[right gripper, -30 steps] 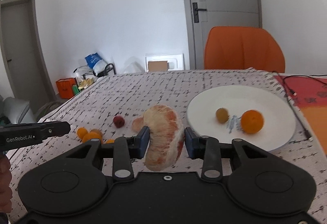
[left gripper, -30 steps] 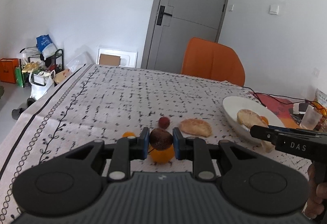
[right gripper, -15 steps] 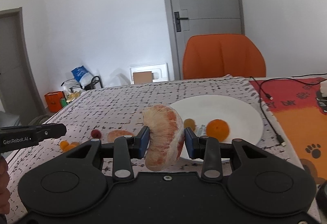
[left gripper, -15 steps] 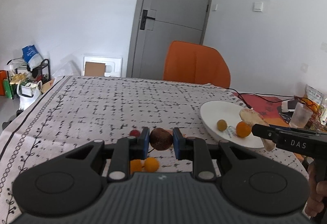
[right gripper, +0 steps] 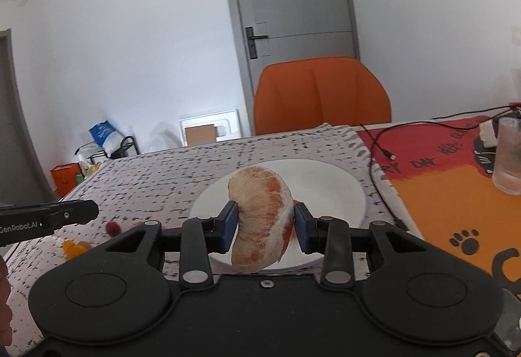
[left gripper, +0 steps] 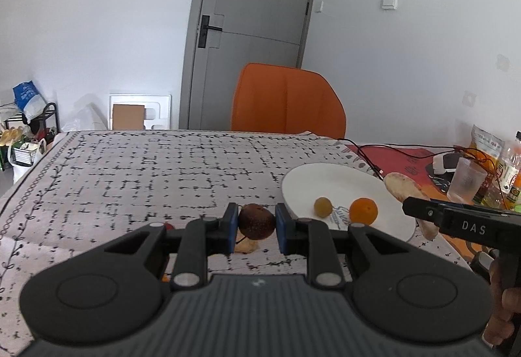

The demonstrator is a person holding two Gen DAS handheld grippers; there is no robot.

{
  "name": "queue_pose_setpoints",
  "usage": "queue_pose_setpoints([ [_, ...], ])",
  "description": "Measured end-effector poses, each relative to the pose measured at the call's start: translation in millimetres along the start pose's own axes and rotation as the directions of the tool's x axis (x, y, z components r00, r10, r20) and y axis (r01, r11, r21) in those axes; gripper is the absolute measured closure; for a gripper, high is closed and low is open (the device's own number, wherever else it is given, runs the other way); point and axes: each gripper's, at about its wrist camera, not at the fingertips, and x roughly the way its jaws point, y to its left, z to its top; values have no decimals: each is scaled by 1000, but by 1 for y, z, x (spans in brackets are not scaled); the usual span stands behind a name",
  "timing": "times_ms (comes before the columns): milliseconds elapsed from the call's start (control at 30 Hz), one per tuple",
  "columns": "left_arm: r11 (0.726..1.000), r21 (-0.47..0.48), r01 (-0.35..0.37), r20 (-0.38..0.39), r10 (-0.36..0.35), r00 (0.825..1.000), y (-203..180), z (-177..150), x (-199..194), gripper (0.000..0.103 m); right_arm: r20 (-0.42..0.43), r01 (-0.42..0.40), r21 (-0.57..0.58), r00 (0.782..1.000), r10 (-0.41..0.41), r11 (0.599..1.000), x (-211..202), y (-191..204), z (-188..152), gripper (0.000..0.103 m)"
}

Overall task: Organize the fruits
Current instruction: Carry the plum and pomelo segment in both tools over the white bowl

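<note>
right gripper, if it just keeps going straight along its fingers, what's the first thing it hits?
Most likely the white plate. The right gripper, shut on the peeled pomelo segment, points slightly downward with the plate directly ahead of its fingertips. Nothing else shows in that line, though depth is hard to judge.

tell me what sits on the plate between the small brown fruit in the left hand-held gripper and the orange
A small yellow-green fruit lies on the white plate, between the brown fruit and the orange, in the left wrist view.
</note>
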Motion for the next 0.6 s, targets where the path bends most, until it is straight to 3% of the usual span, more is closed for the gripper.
queue_pose_setpoints([
  [600,999,33,37,-34,-36,999,-34,6,43,80,0,65,49,998,-66,997,28,-42,8,68],
])
